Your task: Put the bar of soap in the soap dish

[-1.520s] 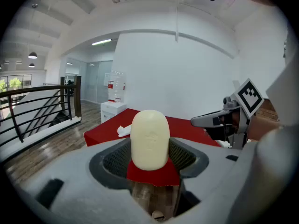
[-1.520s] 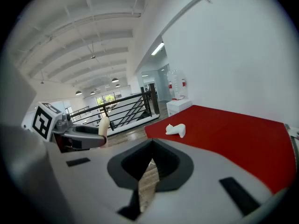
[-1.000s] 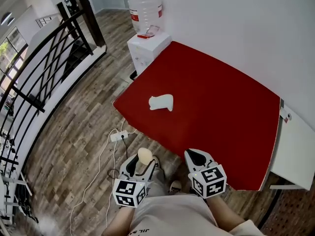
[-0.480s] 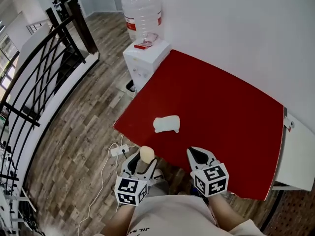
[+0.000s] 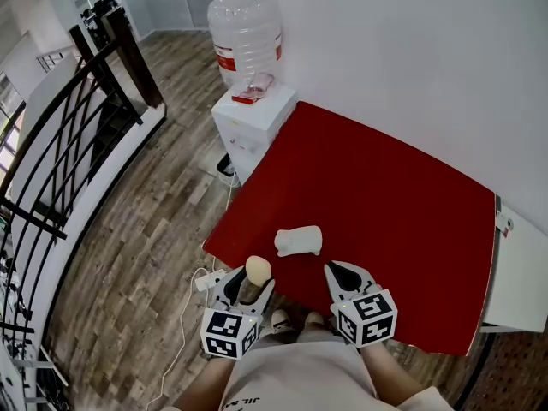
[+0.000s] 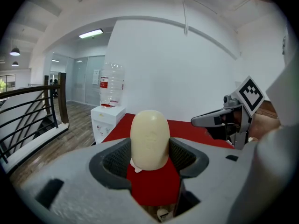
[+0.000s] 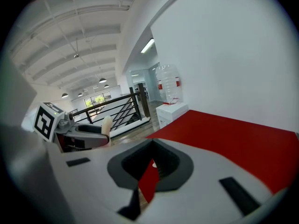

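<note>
A cream bar of soap (image 5: 258, 270) stands upright between the jaws of my left gripper (image 5: 253, 282), which is shut on it just off the near edge of the red table (image 5: 377, 187). In the left gripper view the soap (image 6: 149, 138) fills the gap between the dark pads. The white soap dish (image 5: 298, 241) lies on the table close to its near edge, a little beyond the soap and to its right. My right gripper (image 5: 343, 275) hovers over the table's near edge, right of the dish, its jaws together with nothing in them.
A white water dispenser (image 5: 254, 110) with a clear bottle (image 5: 247, 32) stands at the table's far left corner against the white wall. A black stair railing (image 5: 60, 144) runs along the left. A power strip (image 5: 210, 279) and cable lie on the wooden floor. A white side table (image 5: 522, 272) adjoins the right.
Both grippers have moved forward toward the table, so the soap dish now lies much nearer the soap. The left gripper still holds the soap and the right stays shut.
</note>
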Demonstrator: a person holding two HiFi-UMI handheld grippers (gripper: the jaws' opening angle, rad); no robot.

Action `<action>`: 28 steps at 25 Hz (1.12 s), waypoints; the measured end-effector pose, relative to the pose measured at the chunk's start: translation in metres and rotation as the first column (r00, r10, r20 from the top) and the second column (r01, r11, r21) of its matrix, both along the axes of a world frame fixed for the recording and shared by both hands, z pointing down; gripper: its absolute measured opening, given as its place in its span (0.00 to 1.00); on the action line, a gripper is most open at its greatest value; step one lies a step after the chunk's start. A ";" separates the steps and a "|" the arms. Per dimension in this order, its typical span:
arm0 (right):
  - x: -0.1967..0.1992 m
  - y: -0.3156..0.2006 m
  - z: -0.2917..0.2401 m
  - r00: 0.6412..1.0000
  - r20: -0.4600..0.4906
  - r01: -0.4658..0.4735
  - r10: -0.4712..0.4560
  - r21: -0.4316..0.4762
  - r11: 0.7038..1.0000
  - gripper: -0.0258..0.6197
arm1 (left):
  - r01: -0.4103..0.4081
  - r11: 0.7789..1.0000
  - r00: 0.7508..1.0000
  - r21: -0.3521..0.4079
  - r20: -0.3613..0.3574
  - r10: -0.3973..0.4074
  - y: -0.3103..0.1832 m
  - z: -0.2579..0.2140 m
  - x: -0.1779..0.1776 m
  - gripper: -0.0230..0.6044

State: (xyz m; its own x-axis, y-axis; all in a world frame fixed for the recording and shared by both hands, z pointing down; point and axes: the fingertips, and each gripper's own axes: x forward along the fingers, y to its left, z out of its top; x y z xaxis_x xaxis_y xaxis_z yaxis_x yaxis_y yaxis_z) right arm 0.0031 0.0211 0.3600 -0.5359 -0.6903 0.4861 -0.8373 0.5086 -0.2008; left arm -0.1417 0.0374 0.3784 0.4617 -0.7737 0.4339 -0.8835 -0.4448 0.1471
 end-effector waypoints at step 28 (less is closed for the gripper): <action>0.016 -0.060 0.024 1.000 -0.006 0.024 -0.024 -0.054 0.998 0.04 | 0.000 0.999 1.000 -0.032 0.021 0.001 -0.060 0.023 0.023 0.45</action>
State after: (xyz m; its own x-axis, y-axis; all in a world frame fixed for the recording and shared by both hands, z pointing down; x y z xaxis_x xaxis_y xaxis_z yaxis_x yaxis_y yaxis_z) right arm 0.0189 -0.0393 0.3840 -0.5483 -0.6501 0.5261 -0.8266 0.5169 -0.2226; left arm -0.1185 -0.0228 0.4012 0.4524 -0.7591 0.4681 -0.8864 -0.4404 0.1425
